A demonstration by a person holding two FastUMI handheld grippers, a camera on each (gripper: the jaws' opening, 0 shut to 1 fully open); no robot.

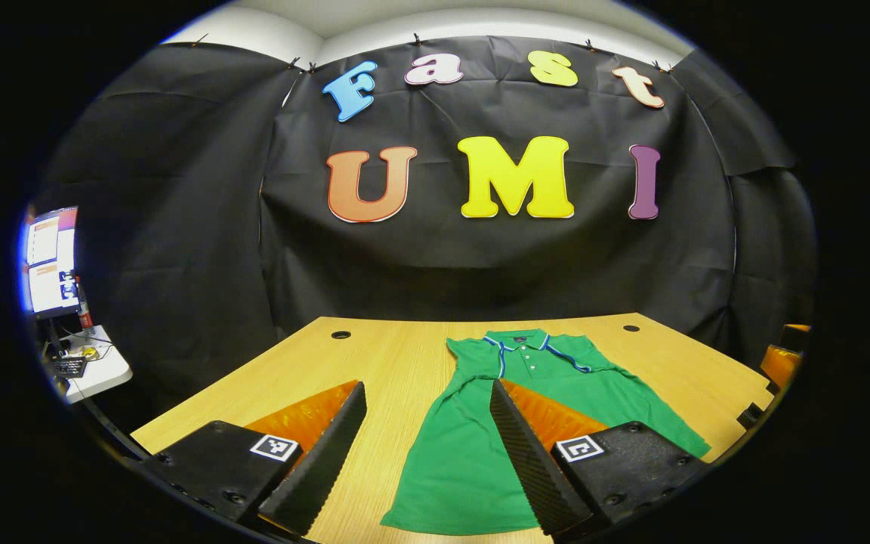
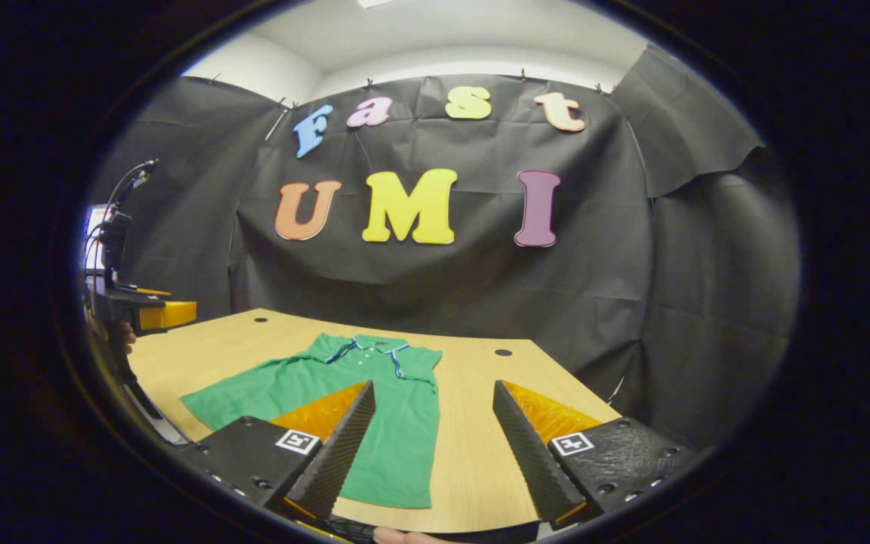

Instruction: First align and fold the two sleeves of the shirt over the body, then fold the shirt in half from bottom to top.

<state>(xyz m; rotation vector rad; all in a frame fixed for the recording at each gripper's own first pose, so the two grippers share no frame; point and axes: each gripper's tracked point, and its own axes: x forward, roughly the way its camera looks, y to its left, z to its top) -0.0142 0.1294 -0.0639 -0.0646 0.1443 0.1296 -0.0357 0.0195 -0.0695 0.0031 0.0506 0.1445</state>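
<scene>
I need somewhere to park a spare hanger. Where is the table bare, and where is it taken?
The table is bare on both sides of the shirt, out to the edges, and behind the collar toward the wall. The middle is covered by the shirt. Both grippers, left and right, hang open at the near edge.

No readable text is being shown; square coded markers [image 1: 275,446] are being carried on the gripper fingers; nothing legible.

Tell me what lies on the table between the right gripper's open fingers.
In the right gripper view, bare table lies between the right gripper fingers; the green shirt edge sits just inside the left finger.
</scene>
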